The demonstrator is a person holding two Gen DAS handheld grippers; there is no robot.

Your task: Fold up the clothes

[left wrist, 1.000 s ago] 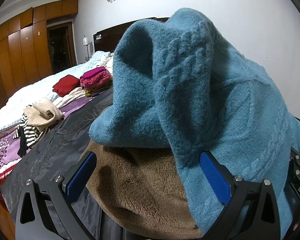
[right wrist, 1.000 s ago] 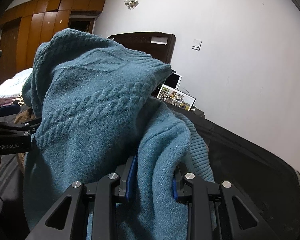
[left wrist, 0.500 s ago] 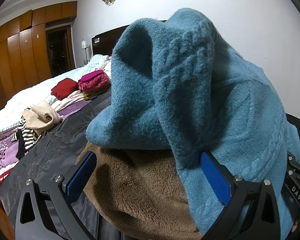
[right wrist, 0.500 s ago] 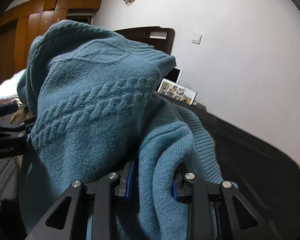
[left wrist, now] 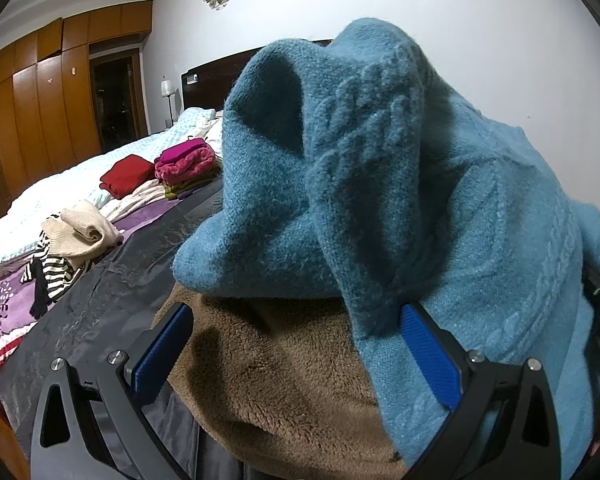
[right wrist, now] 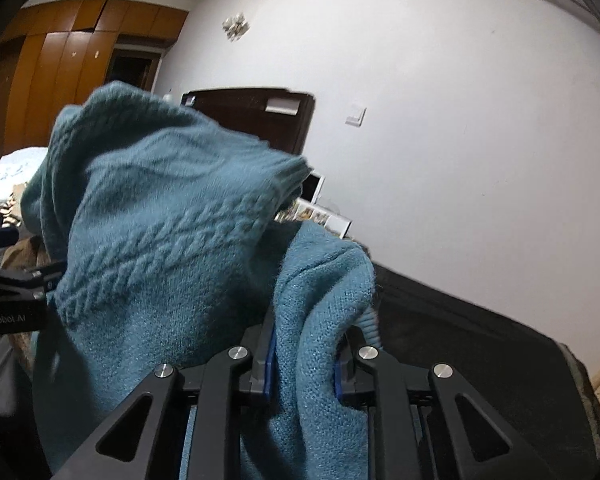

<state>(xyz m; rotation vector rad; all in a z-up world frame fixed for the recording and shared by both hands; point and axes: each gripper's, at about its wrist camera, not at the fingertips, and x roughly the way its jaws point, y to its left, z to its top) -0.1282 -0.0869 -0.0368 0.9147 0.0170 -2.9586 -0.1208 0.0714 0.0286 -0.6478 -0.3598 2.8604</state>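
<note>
A teal cable-knit sweater (left wrist: 380,184) hangs bunched in the air in front of both cameras. My right gripper (right wrist: 304,364) is shut on a fold of the sweater (right wrist: 172,240) and holds it up. My left gripper (left wrist: 296,344) is open, its blue pads wide apart; the sweater drapes over its right finger (left wrist: 432,360). Between the left fingers lies a brown fleece garment (left wrist: 284,384) on a dark grey sheet (left wrist: 100,304).
On the bed to the left lie a cream and striped heap (left wrist: 72,240), a red folded piece (left wrist: 126,174) and a magenta stack (left wrist: 186,164). A dark headboard (right wrist: 252,116) and photo frames (right wrist: 320,216) stand by the white wall. Wooden wardrobes (left wrist: 40,112) stand far left.
The right gripper has lifted and tilted up with the sweater; more wall shows in its view. The left gripper has stayed open and shifted only slightly.
</note>
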